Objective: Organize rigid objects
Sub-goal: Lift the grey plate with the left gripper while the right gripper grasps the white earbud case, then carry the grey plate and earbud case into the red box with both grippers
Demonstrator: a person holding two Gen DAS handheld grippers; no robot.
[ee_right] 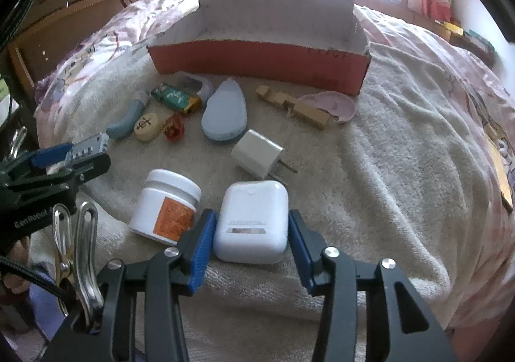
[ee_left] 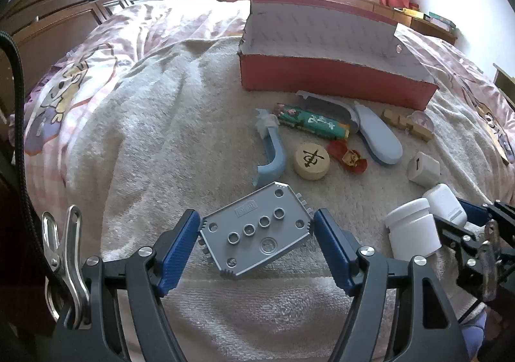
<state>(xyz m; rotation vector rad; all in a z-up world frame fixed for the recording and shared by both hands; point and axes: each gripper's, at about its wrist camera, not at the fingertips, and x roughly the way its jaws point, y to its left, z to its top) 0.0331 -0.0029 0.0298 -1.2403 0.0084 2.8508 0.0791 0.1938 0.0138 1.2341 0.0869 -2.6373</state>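
Towel-covered bed (ee_left: pixel 145 143) — left gripper (ee_left: pixel 256 228) clamps grey plate (ee_left: pixel 256 233); right gripper (ee_right: pixel 251 233) straddles white case (ee_right: pixel 251 220) (contact unclear), beside jar (ee_right: pixel 167 201).

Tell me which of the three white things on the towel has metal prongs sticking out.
The white plug adapter, beyond the other two. The white jar has an orange label, and the white earbud case sits between the right gripper's fingers.

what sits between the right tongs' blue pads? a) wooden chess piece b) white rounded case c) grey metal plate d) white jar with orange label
b: in the right wrist view the white rounded case lies between the right tongs, while the white jar stands to its left, outside them.
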